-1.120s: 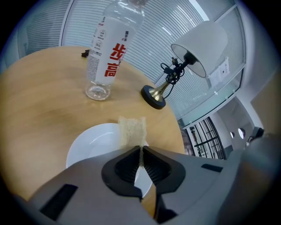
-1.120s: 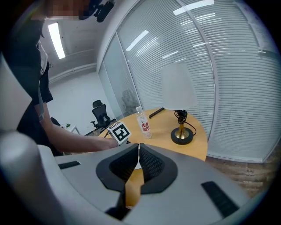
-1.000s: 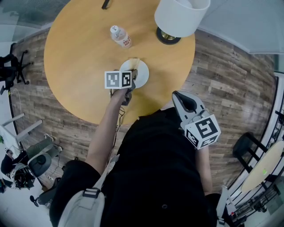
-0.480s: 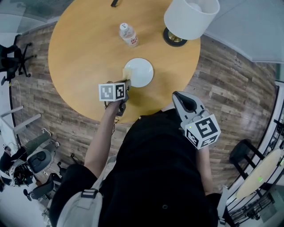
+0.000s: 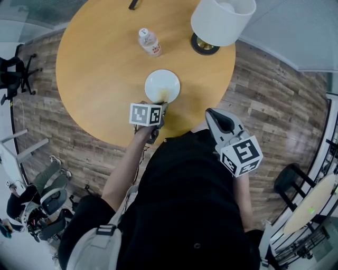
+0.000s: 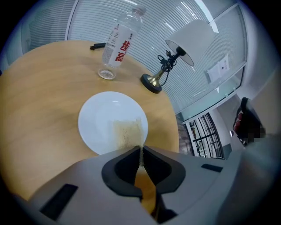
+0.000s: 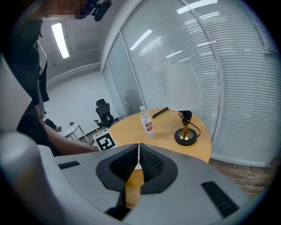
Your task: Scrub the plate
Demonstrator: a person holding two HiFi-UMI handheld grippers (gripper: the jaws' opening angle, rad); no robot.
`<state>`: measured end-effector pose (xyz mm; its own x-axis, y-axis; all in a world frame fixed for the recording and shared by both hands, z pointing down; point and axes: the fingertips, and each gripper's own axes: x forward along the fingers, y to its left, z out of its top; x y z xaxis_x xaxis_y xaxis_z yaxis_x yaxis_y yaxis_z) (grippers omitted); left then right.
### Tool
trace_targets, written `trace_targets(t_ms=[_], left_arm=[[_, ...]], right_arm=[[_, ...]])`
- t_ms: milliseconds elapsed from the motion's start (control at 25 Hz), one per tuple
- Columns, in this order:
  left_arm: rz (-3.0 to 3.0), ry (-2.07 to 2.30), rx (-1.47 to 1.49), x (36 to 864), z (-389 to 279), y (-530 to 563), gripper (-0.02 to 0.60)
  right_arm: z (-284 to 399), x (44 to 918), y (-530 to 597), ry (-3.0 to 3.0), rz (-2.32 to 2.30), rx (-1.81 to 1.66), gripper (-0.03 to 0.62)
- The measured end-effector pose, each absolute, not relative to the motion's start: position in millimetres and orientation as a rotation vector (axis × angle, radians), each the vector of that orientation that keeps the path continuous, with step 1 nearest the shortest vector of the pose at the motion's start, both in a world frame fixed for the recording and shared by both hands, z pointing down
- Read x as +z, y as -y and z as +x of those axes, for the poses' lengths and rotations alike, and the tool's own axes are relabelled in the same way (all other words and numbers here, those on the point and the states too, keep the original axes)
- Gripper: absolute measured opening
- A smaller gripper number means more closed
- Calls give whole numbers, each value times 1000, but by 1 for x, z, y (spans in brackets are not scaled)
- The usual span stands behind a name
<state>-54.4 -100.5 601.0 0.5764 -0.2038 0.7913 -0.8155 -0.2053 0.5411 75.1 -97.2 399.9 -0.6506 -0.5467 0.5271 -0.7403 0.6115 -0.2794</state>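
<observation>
A round white plate (image 5: 163,82) (image 6: 101,121) lies on the round wooden table (image 5: 95,63), near its front edge. A thin tan scrubbing pad (image 5: 161,96) (image 6: 128,131) rests on the plate's near part. My left gripper (image 5: 162,105) (image 6: 140,148) is shut on the pad's near edge, just at the plate's near rim. Held close to the person's body, right of the plate and off the table, my right gripper (image 5: 210,112) (image 7: 138,147) has its jaws closed with nothing between them.
A clear water bottle (image 5: 149,42) (image 6: 120,41) (image 7: 148,123) stands beyond the plate. A lamp with a white shade (image 5: 219,21) (image 7: 184,92) stands at the table's back right. A black object (image 5: 134,4) lies at the far edge. Office chairs (image 5: 13,79) stand at left.
The left gripper has carried the pad round the plate: from its far part, past its left edge, to its near part now. The right gripper has stayed put.
</observation>
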Motion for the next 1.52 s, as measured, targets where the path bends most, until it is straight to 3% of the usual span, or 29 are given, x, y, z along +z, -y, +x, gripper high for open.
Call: trace_targets(t_ms=[320, 1000, 1520], left_arm=[[1776, 757, 720, 598, -11, 98, 28], [1683, 950, 704, 603, -98, 118, 28], [1775, 703, 724, 604, 4, 125, 28]], right_arm=[[94, 402, 93, 2433, 1070, 697, 20], [87, 406, 96, 2439, 1055, 711, 20], [93, 404, 94, 2413, 1103, 724, 20]])
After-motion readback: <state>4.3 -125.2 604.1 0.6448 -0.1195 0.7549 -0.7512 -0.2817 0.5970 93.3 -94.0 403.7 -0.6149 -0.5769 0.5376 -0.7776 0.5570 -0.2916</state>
